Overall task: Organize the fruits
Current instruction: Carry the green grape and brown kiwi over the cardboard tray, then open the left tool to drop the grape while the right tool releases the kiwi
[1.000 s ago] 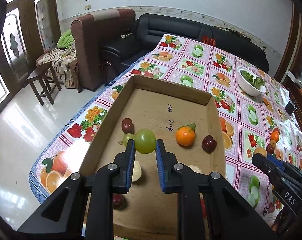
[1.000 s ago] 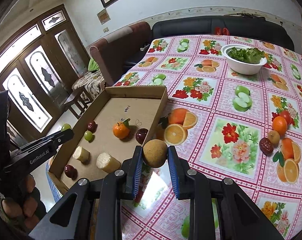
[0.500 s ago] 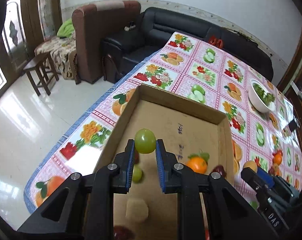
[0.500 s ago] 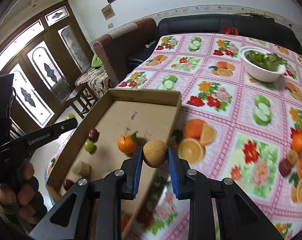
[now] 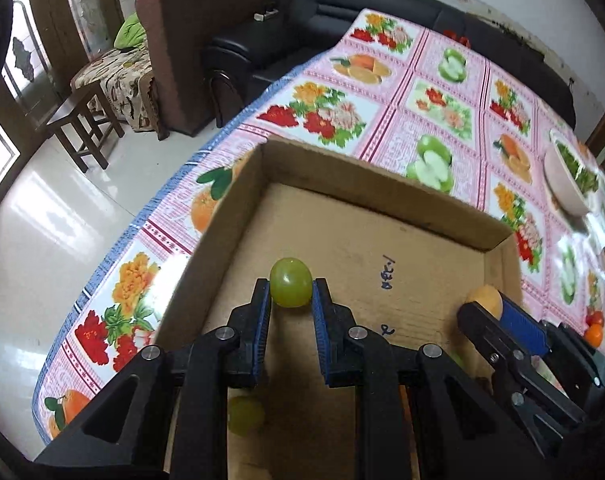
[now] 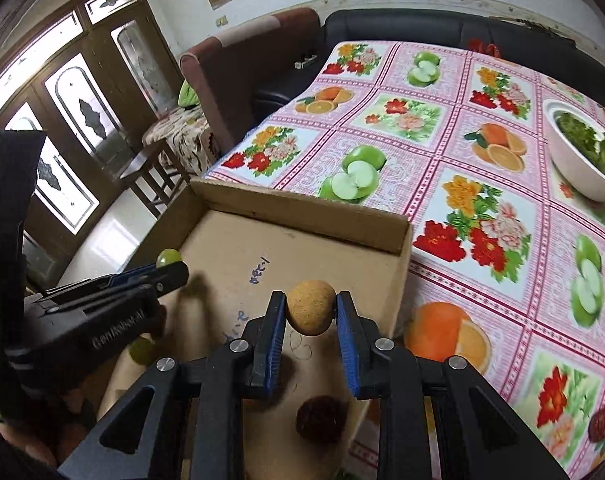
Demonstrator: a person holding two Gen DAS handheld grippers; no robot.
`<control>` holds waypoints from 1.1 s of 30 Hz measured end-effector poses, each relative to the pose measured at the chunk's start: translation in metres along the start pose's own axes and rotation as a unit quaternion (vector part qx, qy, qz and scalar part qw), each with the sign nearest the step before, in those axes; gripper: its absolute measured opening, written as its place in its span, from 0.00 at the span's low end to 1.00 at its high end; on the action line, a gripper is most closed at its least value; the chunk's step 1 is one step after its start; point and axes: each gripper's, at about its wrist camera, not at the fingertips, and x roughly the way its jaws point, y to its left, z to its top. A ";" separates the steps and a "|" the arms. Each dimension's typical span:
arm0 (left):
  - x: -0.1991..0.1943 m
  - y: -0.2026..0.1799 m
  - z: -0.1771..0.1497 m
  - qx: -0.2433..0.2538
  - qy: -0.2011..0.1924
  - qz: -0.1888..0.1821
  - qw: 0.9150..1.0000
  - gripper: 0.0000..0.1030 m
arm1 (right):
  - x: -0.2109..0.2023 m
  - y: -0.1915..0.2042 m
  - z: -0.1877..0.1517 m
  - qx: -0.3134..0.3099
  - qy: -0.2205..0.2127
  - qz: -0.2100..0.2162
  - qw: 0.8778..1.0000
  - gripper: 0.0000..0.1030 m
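My left gripper is shut on a green grape and holds it above the far half of the cardboard tray. My right gripper is shut on a round tan-brown fruit and holds it over the tray's right side. Each gripper shows in the other's view, the right gripper at the tray's right wall, the left gripper at its left. A second green grape and a dark red fruit lie in the tray below the grippers.
The tray sits at the corner of a table with a fruit-print cloth. A white bowl of greens stands at the far right. Loose fruits lie on the cloth to the right. Sofas and a stool stand beyond the table.
Both grippers have moved forward over the tray with their fruits still held. The right gripper has come in from the tablecloth side to above the tray floor.
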 end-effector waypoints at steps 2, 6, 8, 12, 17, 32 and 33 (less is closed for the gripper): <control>0.005 -0.001 0.000 0.003 0.008 0.000 1.000 0.18 | 0.008 0.002 0.000 -0.005 0.010 -0.002 1.000 0.25; 0.008 0.000 0.000 0.001 0.015 -0.002 1.000 0.18 | 0.020 0.007 -0.002 -0.022 0.021 -0.007 1.000 0.25; 0.008 0.000 0.000 0.001 0.016 -0.001 1.000 0.19 | 0.022 0.011 -0.002 -0.030 0.023 -0.010 0.999 0.26; 0.007 0.003 0.000 -0.009 0.023 -0.002 1.000 0.24 | 0.021 0.013 -0.004 -0.041 0.021 -0.017 0.999 0.26; -0.005 0.012 -0.005 -0.032 0.018 -0.013 0.999 0.41 | 0.012 0.011 -0.006 -0.034 0.011 -0.014 0.999 0.42; -0.085 0.004 -0.039 -0.046 -0.055 -0.033 0.997 0.49 | -0.067 0.000 -0.039 -0.009 -0.039 0.013 0.999 0.52; -0.092 -0.001 -0.044 -0.041 -0.060 -0.036 0.997 0.49 | -0.075 -0.004 -0.044 -0.005 -0.044 0.016 0.999 0.52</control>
